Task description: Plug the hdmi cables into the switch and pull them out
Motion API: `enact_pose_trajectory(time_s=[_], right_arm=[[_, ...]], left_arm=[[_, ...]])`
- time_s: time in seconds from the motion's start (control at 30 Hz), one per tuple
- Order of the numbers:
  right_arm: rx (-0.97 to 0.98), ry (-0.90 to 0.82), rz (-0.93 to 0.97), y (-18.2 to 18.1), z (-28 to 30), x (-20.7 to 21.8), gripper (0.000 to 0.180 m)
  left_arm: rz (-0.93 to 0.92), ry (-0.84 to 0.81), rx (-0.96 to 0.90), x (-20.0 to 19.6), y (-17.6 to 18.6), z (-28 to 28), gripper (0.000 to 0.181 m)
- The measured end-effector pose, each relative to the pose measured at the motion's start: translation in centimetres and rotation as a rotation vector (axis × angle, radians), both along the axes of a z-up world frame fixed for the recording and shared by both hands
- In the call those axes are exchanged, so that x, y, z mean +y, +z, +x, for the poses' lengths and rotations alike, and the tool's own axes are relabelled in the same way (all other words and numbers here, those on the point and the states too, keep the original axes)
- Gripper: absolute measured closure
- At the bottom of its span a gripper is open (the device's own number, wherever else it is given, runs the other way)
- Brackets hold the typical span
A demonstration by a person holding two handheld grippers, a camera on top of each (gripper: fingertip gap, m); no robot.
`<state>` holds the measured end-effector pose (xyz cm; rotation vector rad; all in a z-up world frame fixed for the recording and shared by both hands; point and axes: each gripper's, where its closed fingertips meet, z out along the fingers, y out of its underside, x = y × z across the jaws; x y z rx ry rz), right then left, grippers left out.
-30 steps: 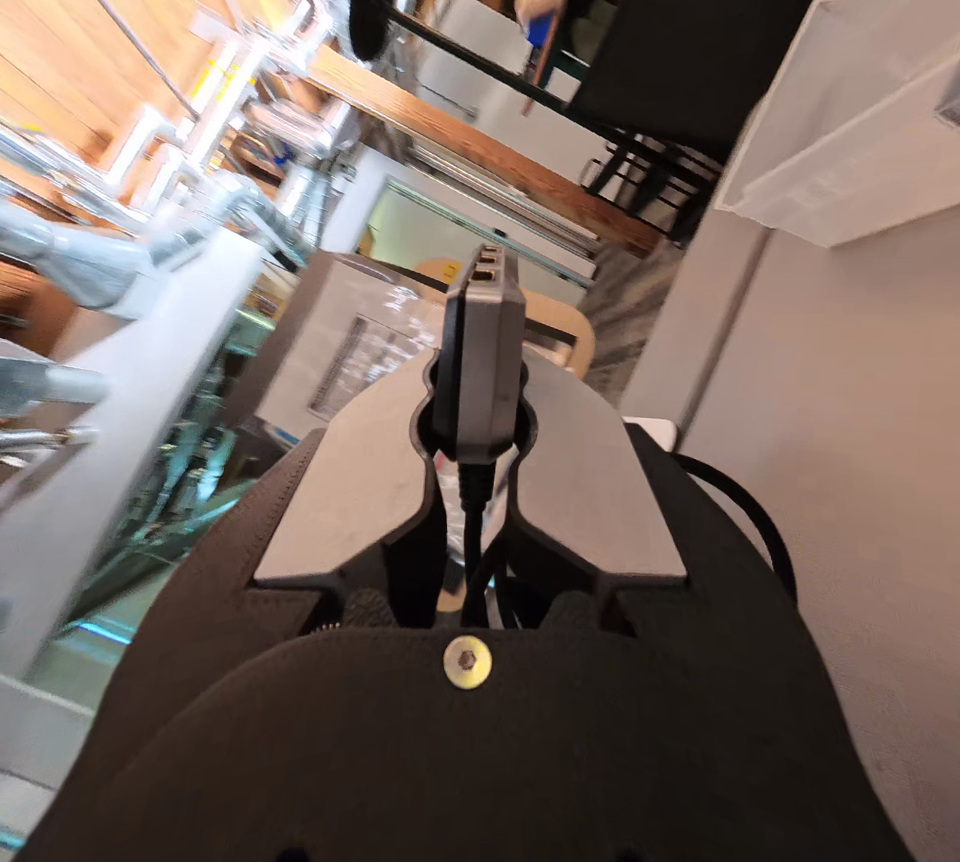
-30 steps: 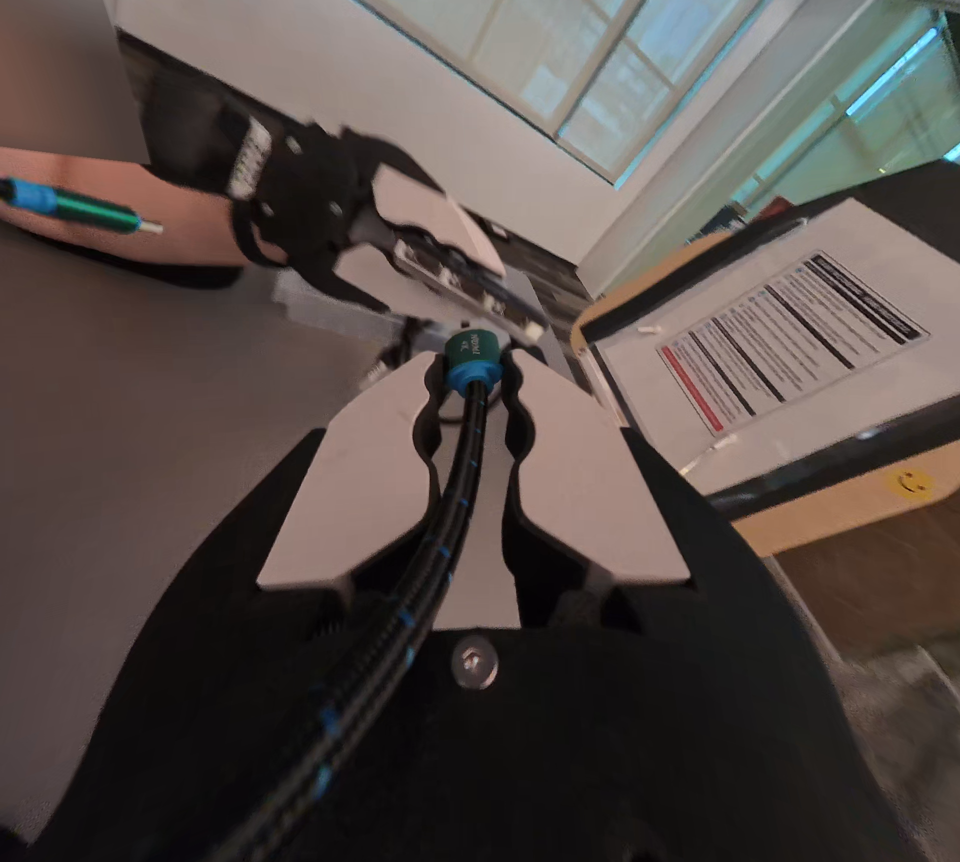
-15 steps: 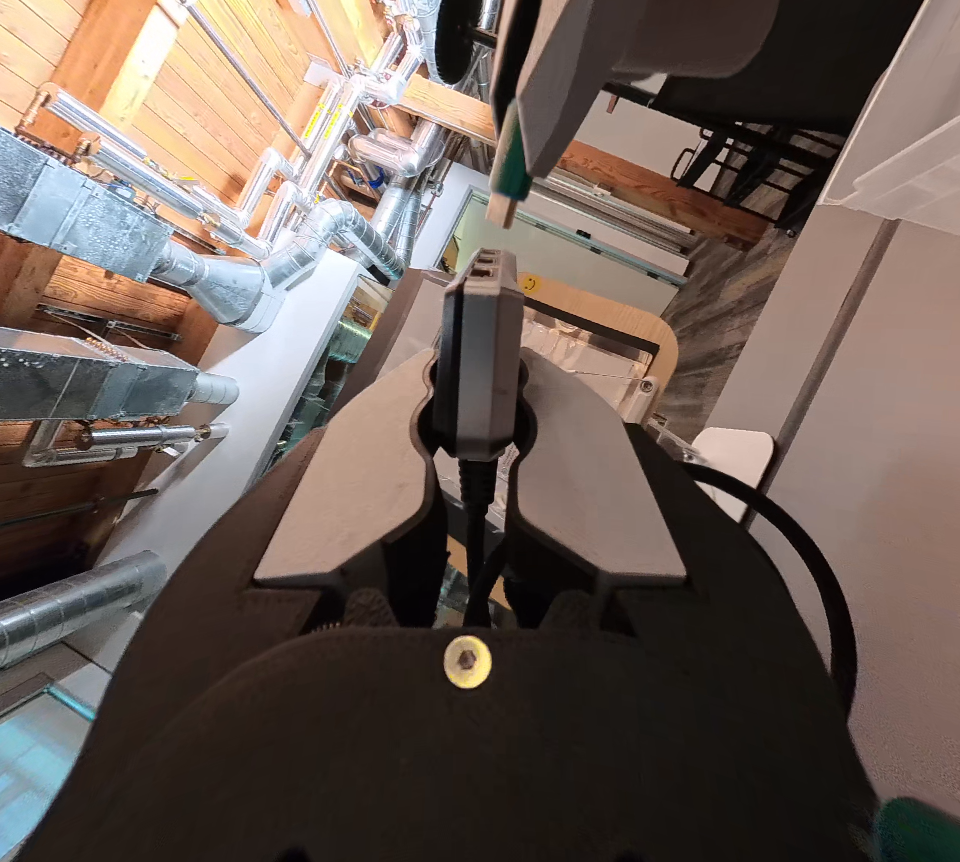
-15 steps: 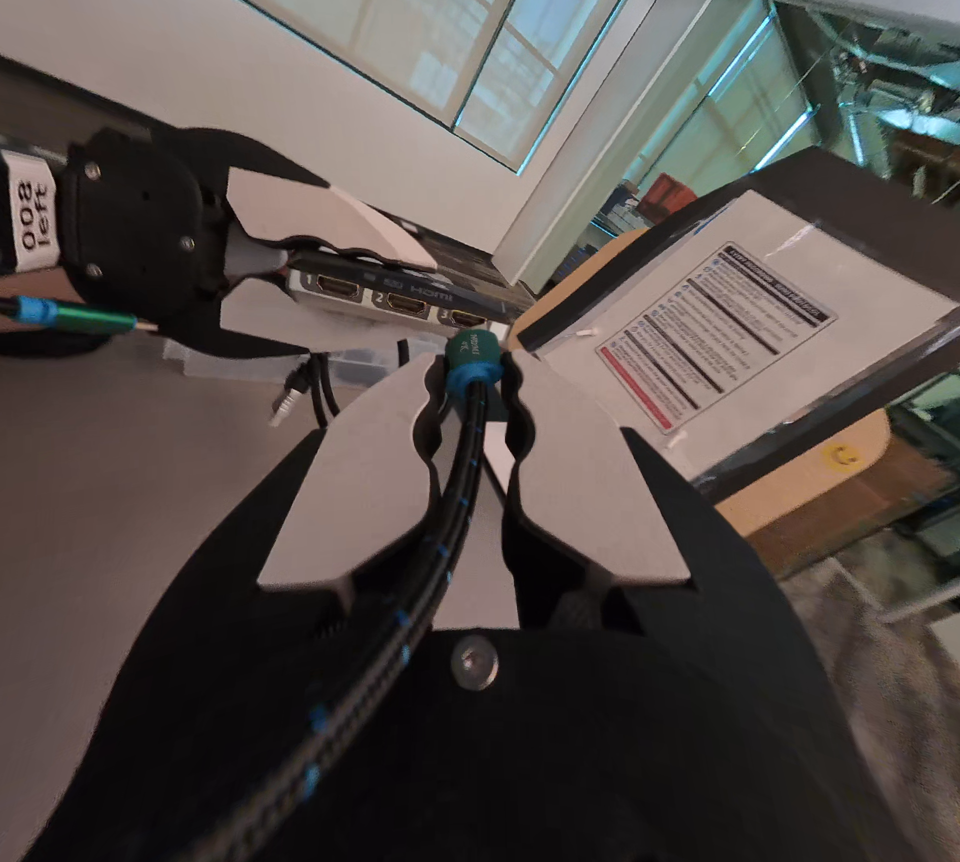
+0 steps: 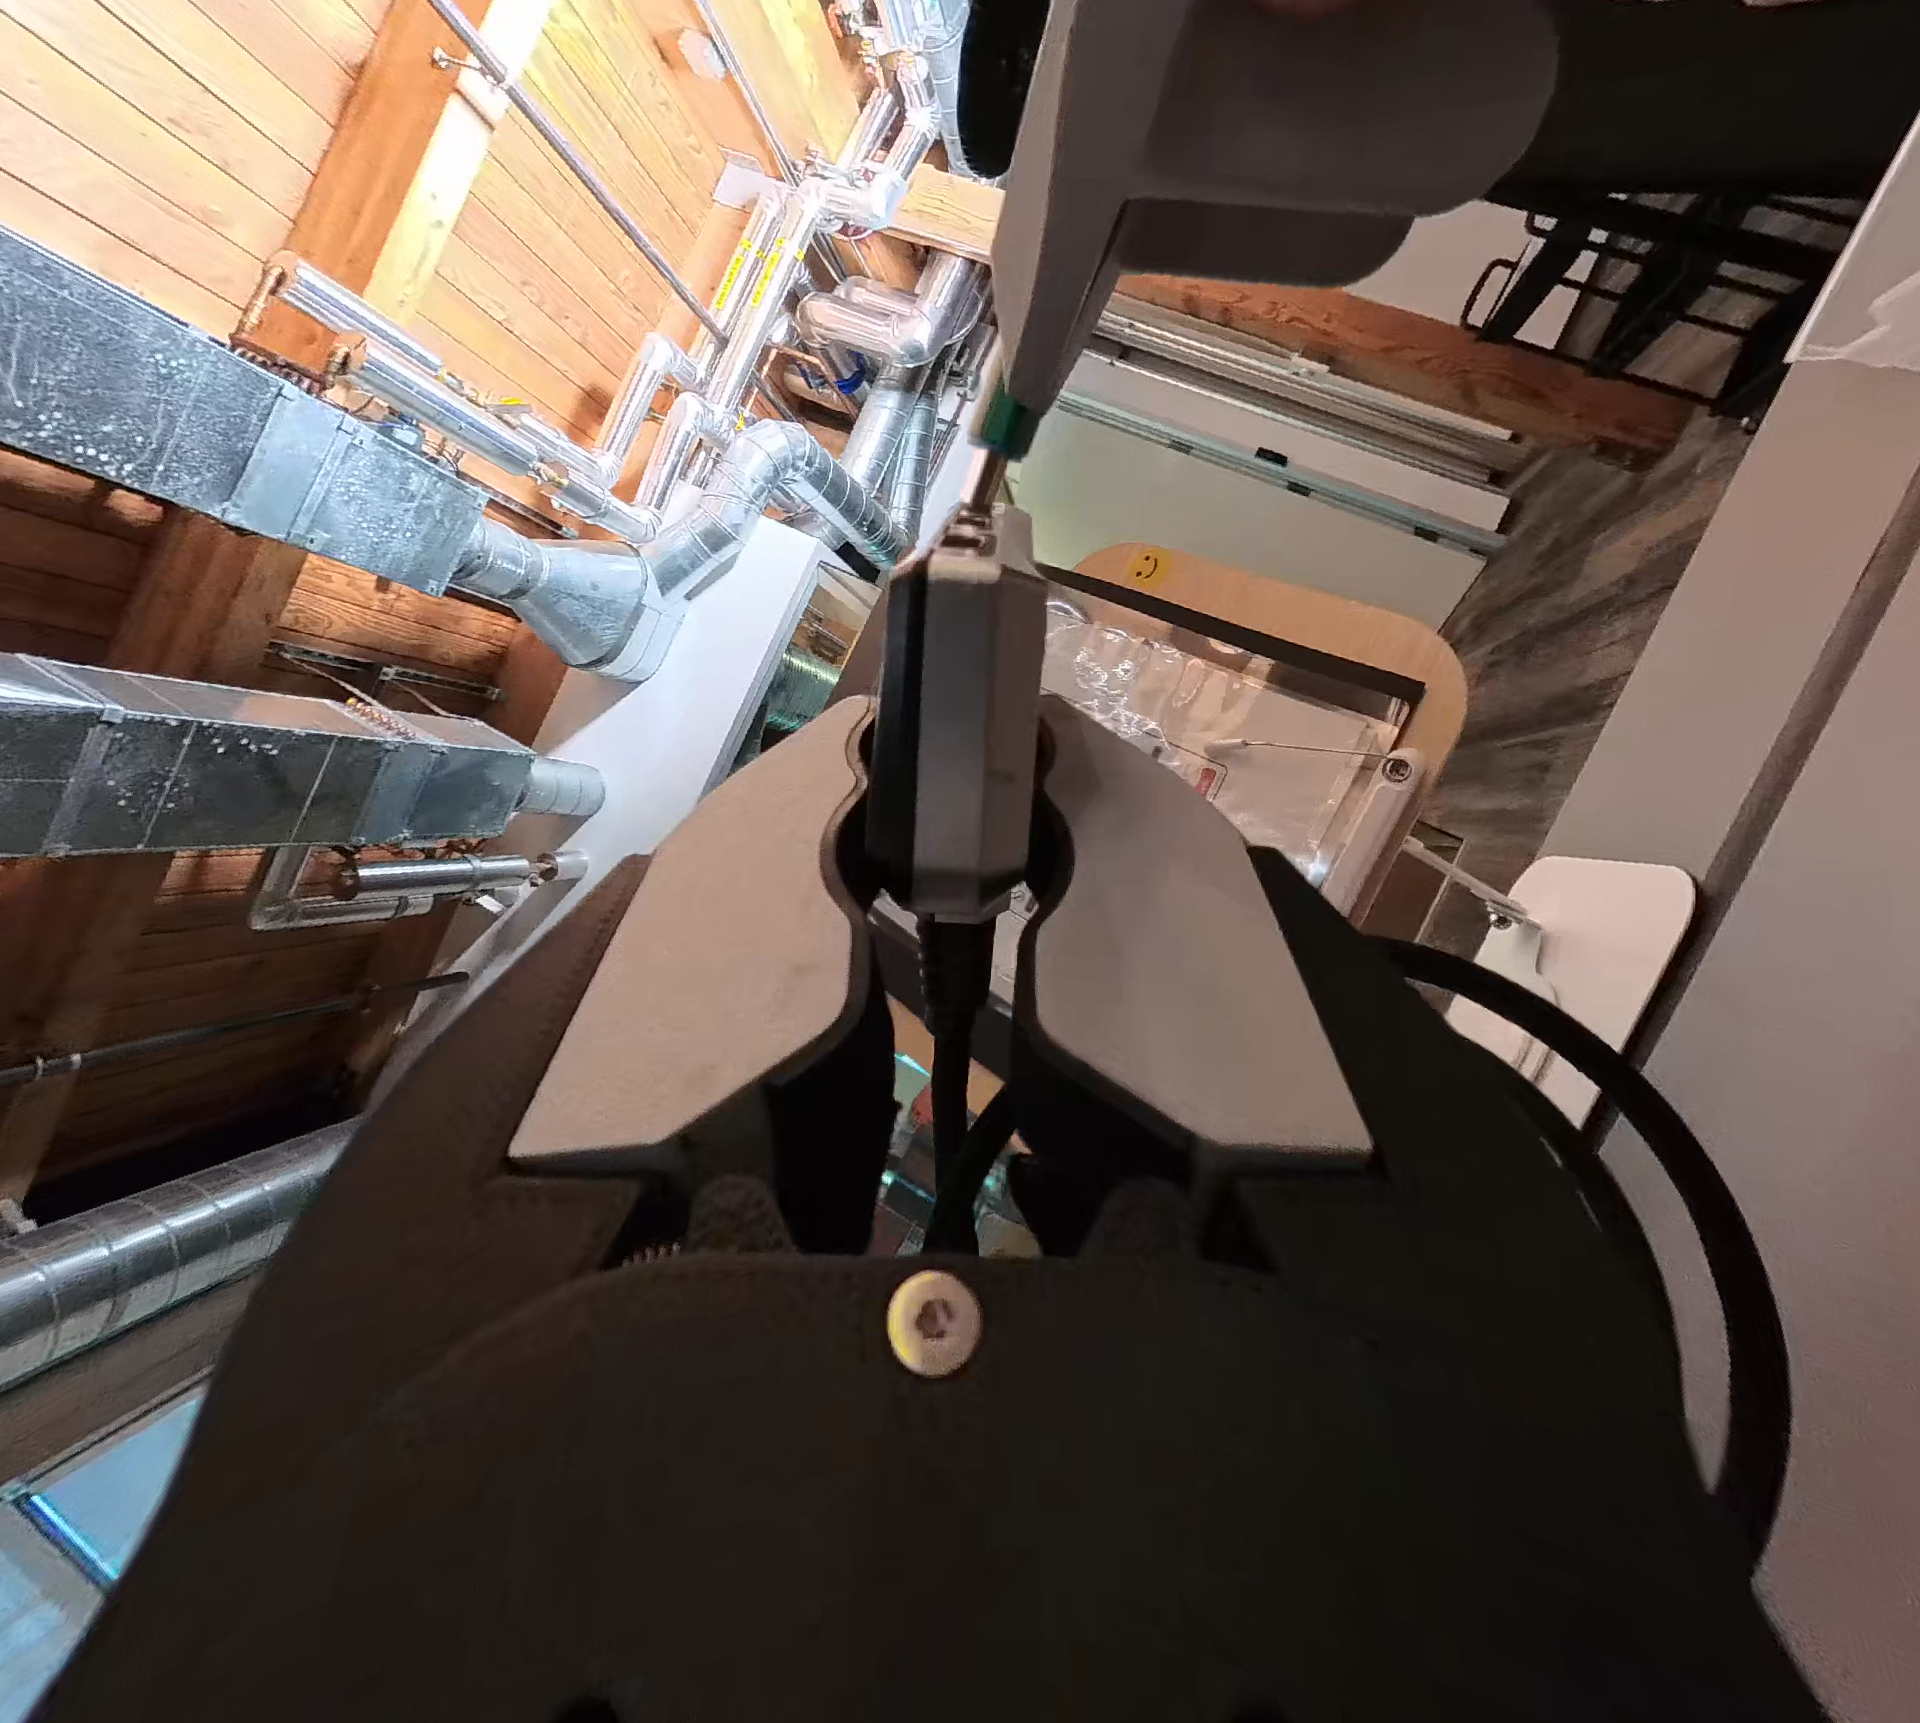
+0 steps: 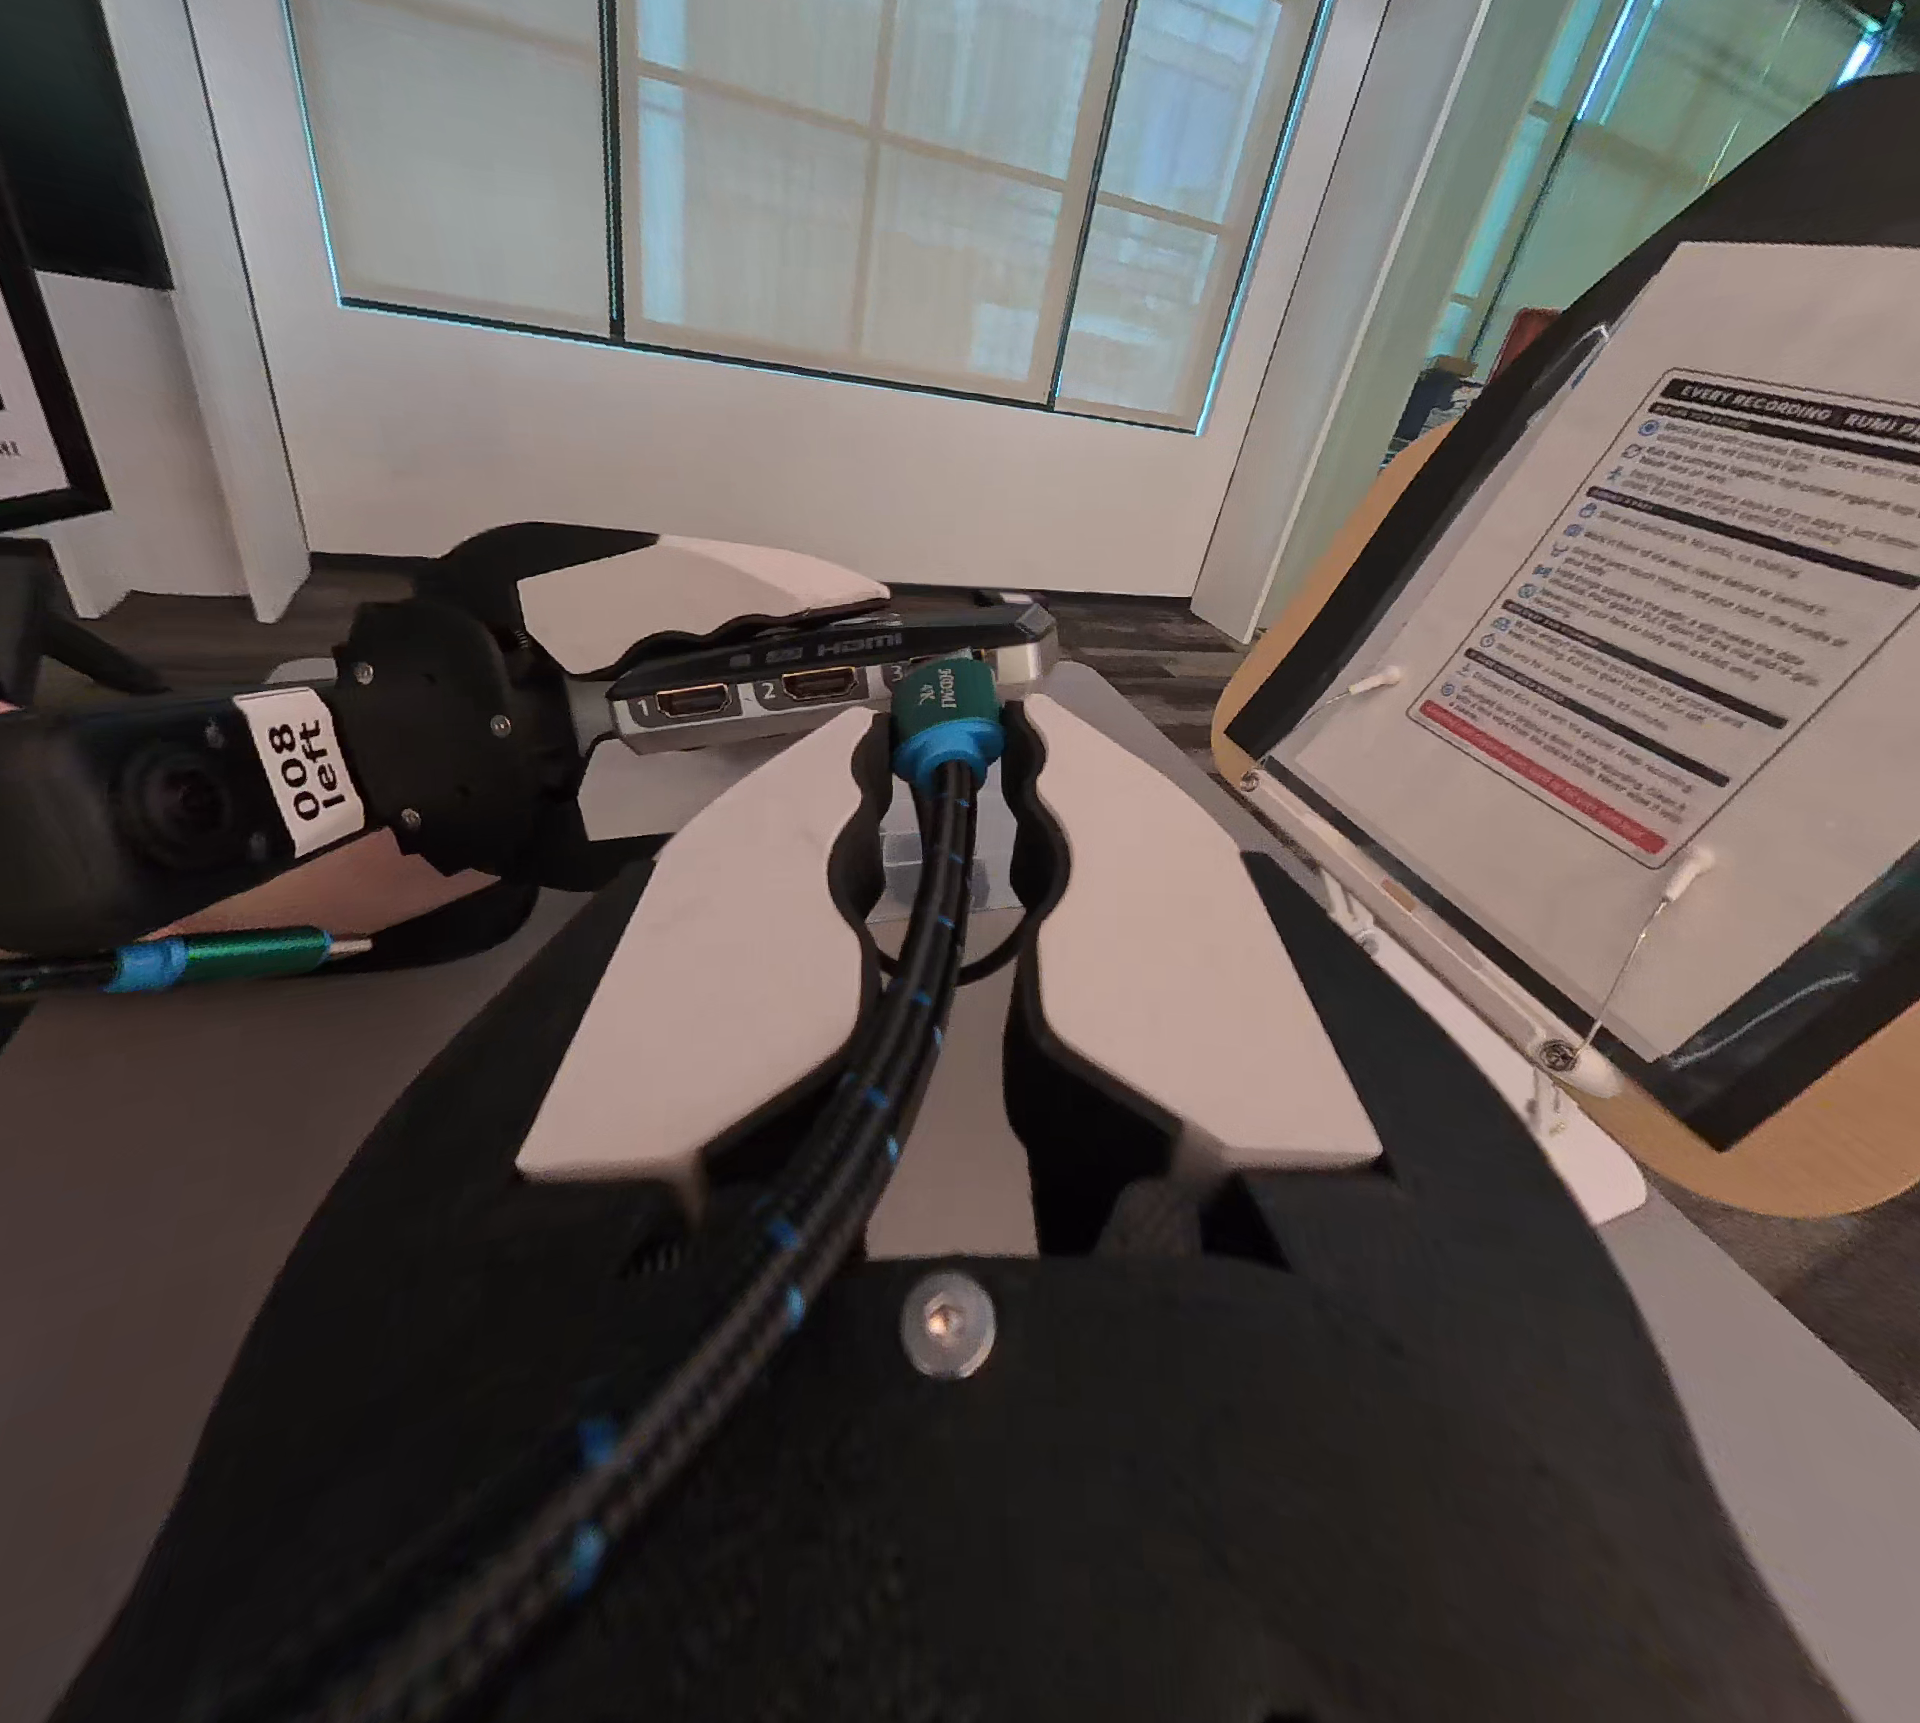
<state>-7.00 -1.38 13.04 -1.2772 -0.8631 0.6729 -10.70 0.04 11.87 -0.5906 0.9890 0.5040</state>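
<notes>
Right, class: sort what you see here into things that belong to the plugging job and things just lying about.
Part of the job:
- HDMI switch, held in the left tool
- green HDMI plug on its braided cable, held in the right tool
- second green HDMI plug, lying on the table

Just lying about:
- instruction sheet stand
- window
- ceiling ducts

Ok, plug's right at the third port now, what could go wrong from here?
1. The switch is held in mid-air by the left hand-held gripper near one end, while the green plug meets the port at the far end; pushing could pivot or slip the switch in the grip.
2. The plug enters at a slight angle, so it may jam against the port edge.
3. The right hand-held gripper grips near the plug's blue collar; hard pushing could slide it onto the braided cable.
</notes>
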Motion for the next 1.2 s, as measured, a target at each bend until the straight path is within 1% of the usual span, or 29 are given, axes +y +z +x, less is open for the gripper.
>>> enact_pose_trajectory(time_s=[0.03,0.17,0.3,0.47,0.57,0.63,0.83,1.0,1.2], right_arm=[[0.006,0.002,-0.016,-0.1,0.0,0.1,0.158],[0.029,0.004,-0.067,-0.2,0.1,0.4,0.158],[0.066,0.019,-0.142,-0.4,0.1,0.7,0.159],[0.128,0.092,-0.218,-0.6,0.2,0.7,0.158],[0.121,0.104,-0.242,-0.7,0.4,0.6,0.158],[0.101,0.113,-0.241,-0.8,0.5,0.4,0.158],[0.05,0.119,-0.157,-0.5,0.5,-0.3,0.158],[0.031,0.136,-0.144,-0.4,0.6,-0.8,0.158],[-0.049,0.109,-0.146,-0.9,0.9,-1.1,0.158]], left_arm=[[0.001,0.004,0.001,0.0,0.0,0.0,0.159],[0.013,0.028,0.008,0.2,-0.1,0.0,0.159],[0.082,0.055,0.058,-0.1,-0.1,0.0,0.159],[0.086,0.04,0.084,-0.4,-0.4,0.3,0.159],[0.098,0.03,0.095,-0.6,-0.5,0.5,0.159],[0.104,0.016,0.097,-0.8,-0.5,0.6,0.159],[0.111,-0.022,0.08,-1.6,-0.1,0.7,0.159],[0.124,-0.038,0.077,-2.2,0.0,0.7,0.16],[0.158,-0.039,0.127,-2.6,-0.4,1.1,0.159]])
